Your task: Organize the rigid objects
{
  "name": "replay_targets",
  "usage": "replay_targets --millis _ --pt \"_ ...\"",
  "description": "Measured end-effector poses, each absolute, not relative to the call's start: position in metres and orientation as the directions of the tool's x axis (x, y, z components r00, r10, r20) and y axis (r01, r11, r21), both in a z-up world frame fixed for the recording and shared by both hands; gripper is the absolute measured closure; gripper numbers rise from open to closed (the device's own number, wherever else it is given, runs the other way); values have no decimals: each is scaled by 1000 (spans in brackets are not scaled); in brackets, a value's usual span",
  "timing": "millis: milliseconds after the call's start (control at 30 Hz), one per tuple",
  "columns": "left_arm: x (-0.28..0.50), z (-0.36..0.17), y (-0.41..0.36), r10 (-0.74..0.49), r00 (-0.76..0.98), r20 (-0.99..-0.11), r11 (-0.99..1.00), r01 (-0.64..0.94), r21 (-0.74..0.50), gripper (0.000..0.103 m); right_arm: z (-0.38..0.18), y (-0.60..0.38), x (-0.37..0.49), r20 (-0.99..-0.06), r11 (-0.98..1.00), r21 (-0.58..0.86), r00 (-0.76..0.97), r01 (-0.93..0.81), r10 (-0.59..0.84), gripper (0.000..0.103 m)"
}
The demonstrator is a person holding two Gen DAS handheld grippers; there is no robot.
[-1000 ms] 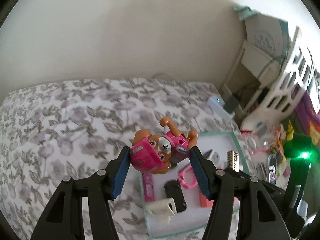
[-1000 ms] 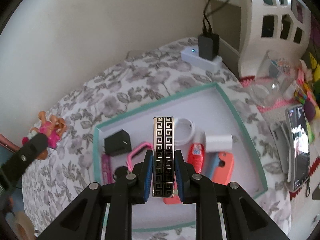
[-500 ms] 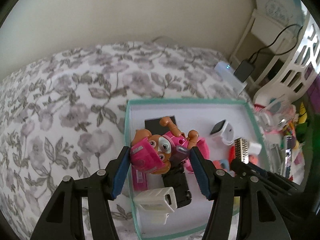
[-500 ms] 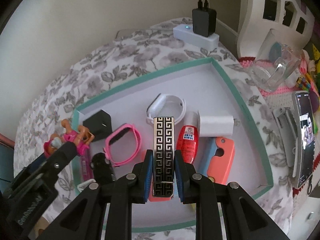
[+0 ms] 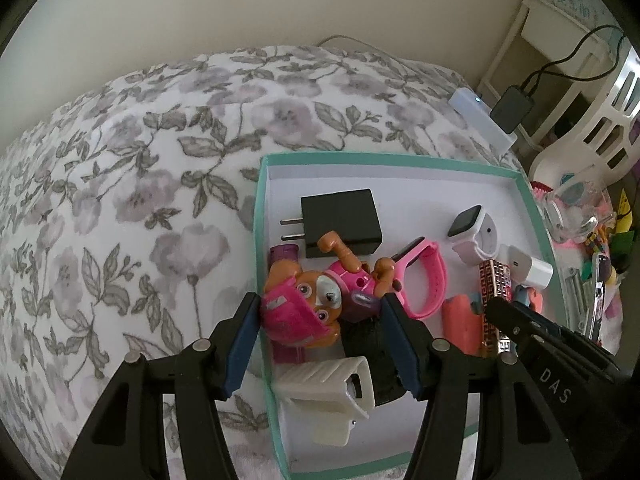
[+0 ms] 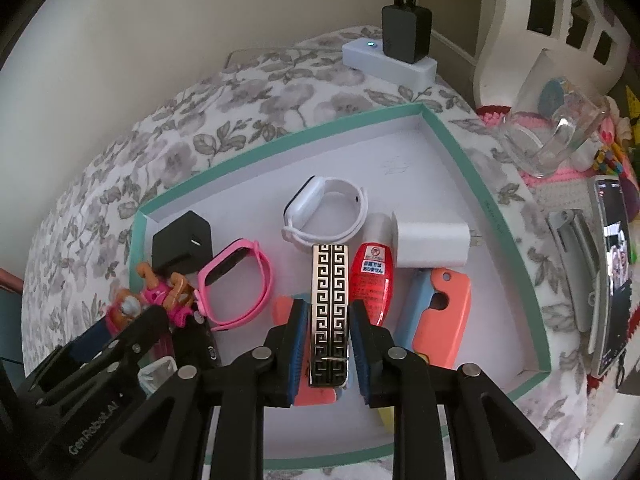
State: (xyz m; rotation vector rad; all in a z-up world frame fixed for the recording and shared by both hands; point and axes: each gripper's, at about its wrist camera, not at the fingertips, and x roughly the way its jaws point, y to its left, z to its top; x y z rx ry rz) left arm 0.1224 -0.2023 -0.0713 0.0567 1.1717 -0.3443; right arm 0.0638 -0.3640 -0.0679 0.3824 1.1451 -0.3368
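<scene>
Two grippers lowering finds into teal-rimmed box [image 6: 460, 148]: left gripper [image 5: 320, 340] pinches toy pup [image 5: 316, 300], right gripper [image 6: 330, 344] seemingly easing off patterned bar [image 6: 329, 312]; release next.

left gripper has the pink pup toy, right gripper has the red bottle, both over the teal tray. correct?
Not quite. The right gripper holds the black-and-silver patterned bar, as the right wrist view shows; the red bottle lies in the teal tray. The left gripper does hold the pup toy.

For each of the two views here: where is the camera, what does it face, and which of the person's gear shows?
Left wrist: on the left claw, angled down at the teal box; it grips a toy dog; right claw at right edge.
Right wrist: on the right claw, angled down into the box, gripping a patterned bar; left claw at lower left.
Shared: box, pink watch, both claws.
</scene>
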Motion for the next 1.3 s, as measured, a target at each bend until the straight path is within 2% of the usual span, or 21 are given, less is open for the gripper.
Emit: replay_targets --millis 100,267,333,367,433,567,633,767,833,1000,1300 --pt "121 -66 -198 -244 348 -905 947 286 -145 29 -66 -363 62 -924 884 125 377 451 -62 71" --pt "119 -56 -186 -252 366 -896 951 266 -159 26 -63 -357 60 -925 895 106 374 433 -72 63" --pt "118 -53 -178 -252 372 -894 955 245 -167 14 -62 -353 58 -924 900 105 376 422 -68 52" --pt "118 -52 -173 -248 378 -892 958 230 -168 12 -61 -351 57 -924 903 106 378 417 -66 50" --pt "116 -49 -162 -231 388 -892 966 201 -163 10 -60 -347 55 -923 906 104 379 410 -65 38" --pt "112 -49 -145 -174 404 -898 980 158 -119 5 -56 -339 50 -920 913 104 387 395 -62 28" --pt "110 -50 -137 -144 406 -902 985 141 -94 4 -54 -336 47 -918 916 105 391 388 -61 19" --pt "102 -49 -118 -102 409 -907 992 111 -61 4 -51 -328 41 -914 921 108 401 375 -56 13" --pt "97 -48 -110 -91 415 -905 994 99 -54 4 -49 -323 39 -912 924 106 407 368 -57 4" --pt "83 -46 -89 -80 426 -901 996 72 -54 3 -43 -310 32 -905 936 94 421 340 -62 0" --pt "62 -42 -71 -100 419 -902 995 66 -79 3 -42 -288 21 -904 954 66 422 292 -67 0"
